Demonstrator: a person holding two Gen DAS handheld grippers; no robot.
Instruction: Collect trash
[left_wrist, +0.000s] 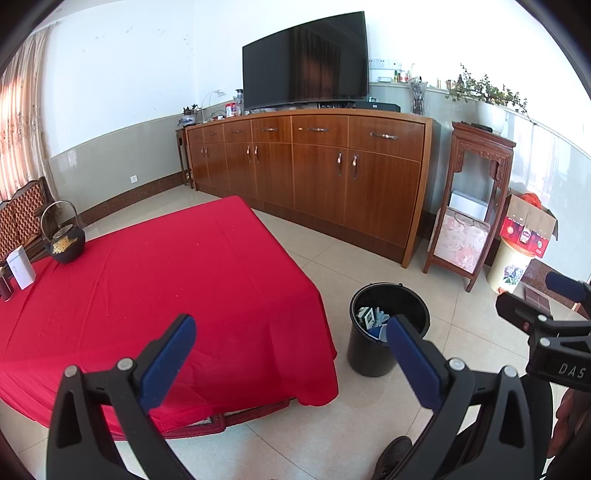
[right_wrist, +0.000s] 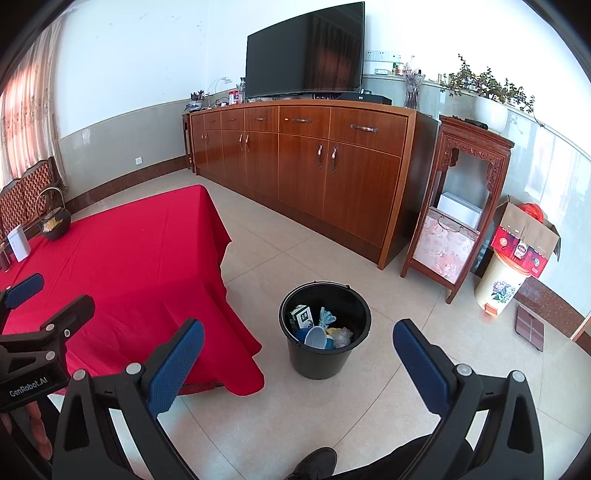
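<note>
You hold both claws above the room with their blue-padded fingers spread wide, and nothing sits between them: your left claw (left_wrist: 290, 339) hangs over the near corner of the tabletop, and your right claw (right_wrist: 298, 343) hangs over the floor in front of the bin. The round black plastic bucket (right_wrist: 325, 360) stands on the pale beige tiled floor (right_wrist: 332, 258), just beside the hanging corner of the red cloth, and it holds the trash: a small green and white carton (right_wrist: 302, 316), a knotted light blue bag (right_wrist: 327, 317), a blue and white plastic cup (right_wrist: 314, 338) and a crumpled clear wrapper (right_wrist: 343, 336). The low tabletop under the red cloth (left_wrist: 166, 273) is mostly bare; at its far left edge you see a dark round kettle-shaped basket with a metal hoop handle (left_wrist: 66, 240) and a white upright box (left_wrist: 21, 266). Behind the tabletop a long brown wooden sideboard (left_wrist: 314, 173) runs along the white wall and carries a large black flat television (left_wrist: 306, 59). To its right stands a carved dark wooden stand (left_wrist: 469, 206), then a cream flowered bin with an open cardboard box on top (left_wrist: 517, 254). A pale patterned curtain (left_wrist: 18, 125) hangs at the left.
</note>
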